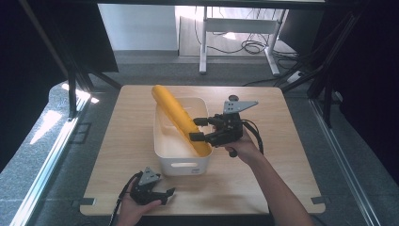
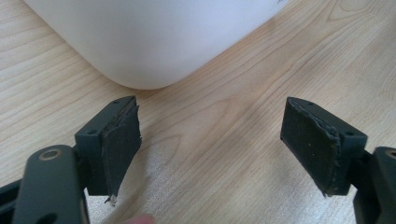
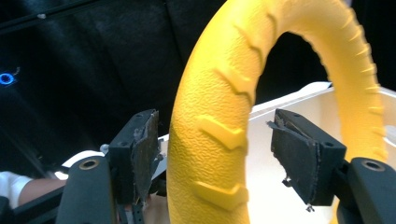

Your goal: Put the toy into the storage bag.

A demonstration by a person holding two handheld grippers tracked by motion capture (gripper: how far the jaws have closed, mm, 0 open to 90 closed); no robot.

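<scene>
Right gripper (image 3: 212, 154): jaws apart, one on each side of the yellow ring (image 3: 219, 126), no pad pressing it.
Ring's place: standing on edge in the white bin (image 1: 181, 165), leaning on its far rim.
Ring's axis: the band rises straight up between the jaws.
Left gripper (image 2: 210, 149): gaping, empty, low before the bin's corner.
Nearer hand: the right, likely to clamp.

No legible text, label or number on anything.
</scene>
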